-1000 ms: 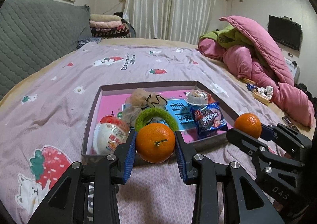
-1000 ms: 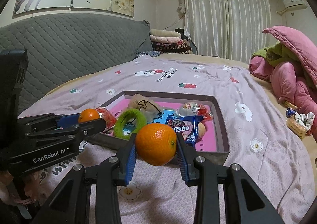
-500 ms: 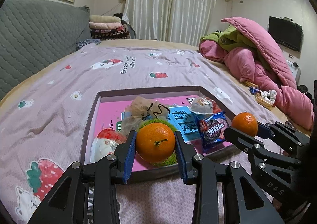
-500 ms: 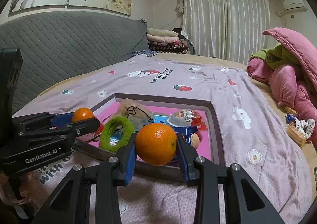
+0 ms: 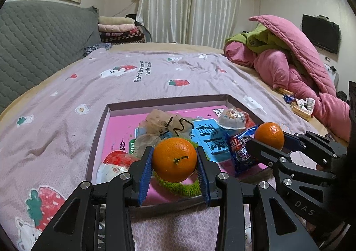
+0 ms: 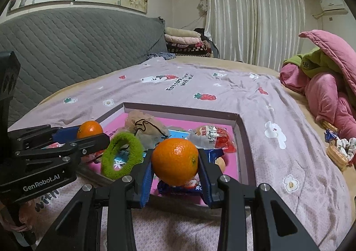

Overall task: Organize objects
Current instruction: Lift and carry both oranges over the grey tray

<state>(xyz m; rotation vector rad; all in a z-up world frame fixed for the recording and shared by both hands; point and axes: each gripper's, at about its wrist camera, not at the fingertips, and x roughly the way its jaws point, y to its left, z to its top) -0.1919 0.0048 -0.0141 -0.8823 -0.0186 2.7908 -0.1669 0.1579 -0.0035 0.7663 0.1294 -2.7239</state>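
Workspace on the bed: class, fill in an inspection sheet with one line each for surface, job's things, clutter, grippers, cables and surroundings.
Surface: bedspread, lilac with strawberry prints, lightly wrinkled.
Job's things: shallow box with pink floor, holding green hair ring, blue snack packet, clear wrapped snack and crumpled bag.
Clutter: small wrapped items at the bed's right edge.
Grippers: left gripper jaws shut on left orange; right gripper jaws shut on right orange; both over the box's near edge.
Cables: nothing seen.
Surroundings: pink quilt, grey headboard, curtains, folded blankets.
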